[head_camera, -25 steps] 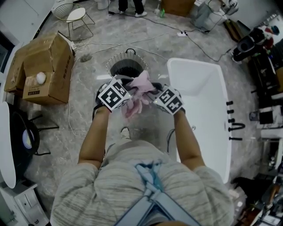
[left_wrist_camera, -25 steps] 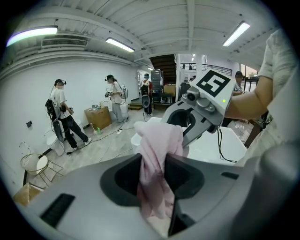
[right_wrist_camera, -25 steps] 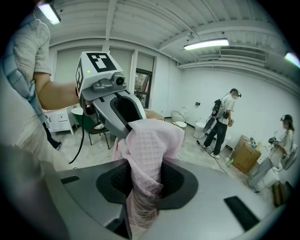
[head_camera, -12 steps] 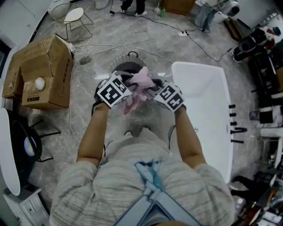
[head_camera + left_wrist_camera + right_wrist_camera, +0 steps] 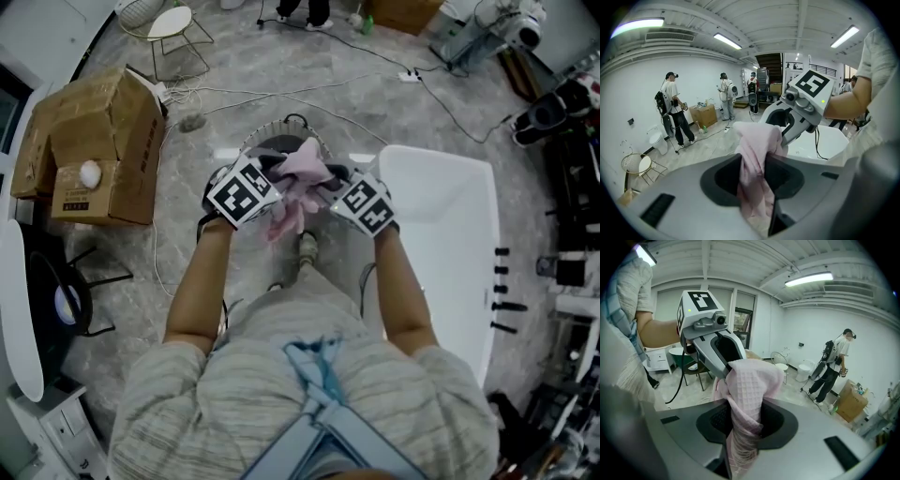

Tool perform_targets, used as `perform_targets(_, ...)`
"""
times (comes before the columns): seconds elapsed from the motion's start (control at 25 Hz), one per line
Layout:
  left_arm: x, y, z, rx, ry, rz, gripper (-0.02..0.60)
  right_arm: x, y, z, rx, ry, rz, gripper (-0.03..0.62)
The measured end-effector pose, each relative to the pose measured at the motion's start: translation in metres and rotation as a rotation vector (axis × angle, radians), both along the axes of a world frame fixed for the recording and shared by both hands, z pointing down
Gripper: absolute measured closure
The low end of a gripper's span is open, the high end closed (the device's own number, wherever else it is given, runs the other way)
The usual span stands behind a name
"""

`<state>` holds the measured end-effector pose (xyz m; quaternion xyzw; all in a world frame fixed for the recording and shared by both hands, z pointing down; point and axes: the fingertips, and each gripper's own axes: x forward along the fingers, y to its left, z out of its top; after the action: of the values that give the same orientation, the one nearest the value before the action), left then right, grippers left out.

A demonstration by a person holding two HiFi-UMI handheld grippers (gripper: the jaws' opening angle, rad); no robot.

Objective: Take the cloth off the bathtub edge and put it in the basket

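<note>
A pale pink waffle cloth (image 5: 298, 180) hangs bunched between both grippers, held in the air. My left gripper (image 5: 267, 178) is shut on its left part, with folds of the cloth (image 5: 757, 168) pinched in the jaws. My right gripper (image 5: 330, 186) is shut on the cloth (image 5: 745, 401) from the right. The round wire basket (image 5: 255, 142) with a dark inside stands on the floor just beyond the grippers, partly hidden by them. The white bathtub (image 5: 441, 244) lies to the right, its near rim beside my right gripper.
An open cardboard box (image 5: 98, 145) stands at the left. A round wire stool (image 5: 176, 33) is at the back left, and cables (image 5: 412, 80) run across the marble floor. Black tap fittings (image 5: 506, 300) sit on the tub's right rim. Several people (image 5: 675, 110) stand farther off.
Both grippers have carried the cloth forward, away from the body, and now hang at the near rim of the basket. The grip on the cloth is the same.
</note>
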<state>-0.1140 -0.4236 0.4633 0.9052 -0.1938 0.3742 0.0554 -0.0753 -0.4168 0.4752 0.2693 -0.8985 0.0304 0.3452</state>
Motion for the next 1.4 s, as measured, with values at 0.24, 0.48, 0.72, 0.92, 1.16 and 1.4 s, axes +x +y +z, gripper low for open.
perform_targets(0.24,0.008,-0.056,-0.001,-0.008,-0.001,-0.034,0.443,0.008,-0.057,-0.001,-0.006,-0.001,-0.031,0.474)
perform_targets(0.48,0.019,-0.103,-0.008,0.001,0.020,-0.066,0.443,0.017,-0.104,-0.006,0.002,0.006,-0.057,0.474)
perform_targets(0.72,0.024,-0.140,-0.012,-0.004,0.020,-0.102,0.443,0.023,-0.142,-0.008,0.002,0.008,-0.093,0.474)
perform_targets(0.92,0.025,-0.168,-0.015,0.012,0.026,-0.136,0.443,0.024,-0.172,-0.012,0.018,0.008,-0.114,0.474)
perform_targets(1.16,0.025,-0.190,-0.008,0.004,0.026,-0.151,0.443,0.023,-0.194,-0.004,0.002,0.013,-0.129,0.474)
perform_targets(1.4,0.011,-0.208,0.010,-0.032,0.028,-0.136,0.443,0.010,-0.211,0.013,-0.043,0.028,-0.105,0.474)
